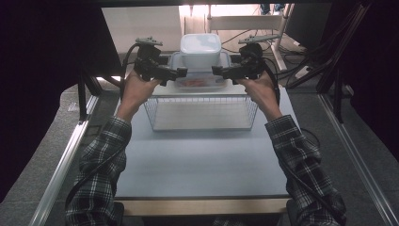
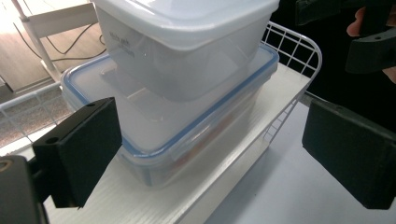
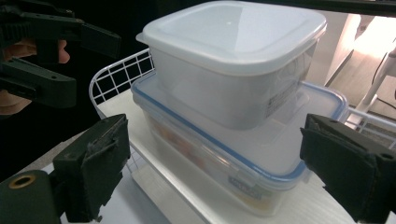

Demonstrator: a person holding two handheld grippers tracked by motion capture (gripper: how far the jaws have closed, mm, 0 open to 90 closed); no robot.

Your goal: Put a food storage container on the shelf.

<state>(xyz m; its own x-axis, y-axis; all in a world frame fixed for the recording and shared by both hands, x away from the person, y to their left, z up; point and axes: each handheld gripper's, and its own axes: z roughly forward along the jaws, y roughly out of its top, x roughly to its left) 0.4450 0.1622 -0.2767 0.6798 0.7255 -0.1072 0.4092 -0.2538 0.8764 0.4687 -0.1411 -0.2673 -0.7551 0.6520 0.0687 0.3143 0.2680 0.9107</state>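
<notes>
pale table (image 1: 202, 160) – wire basket (image 1: 202, 123) near far edge, white shelf (image 2: 154, 205) bearing stacked tubs (image 1: 200, 59); left gripper (image 1: 181, 72) and right gripper (image 1: 217, 70) both wide, empty, flanking tubs – dark curtains at sides.

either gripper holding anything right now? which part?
Nothing held. The left gripper and right gripper flank the stacked containers: top tub on the blue-rimmed box. Both stand open, pads clear.

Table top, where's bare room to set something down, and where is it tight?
The table is bare between the wire basket and the near edge, flanked by the plaid sleeves. It is crowded behind the basket: the stacked containers stand between the left hand-held gripper and the right hand-held gripper.
</notes>
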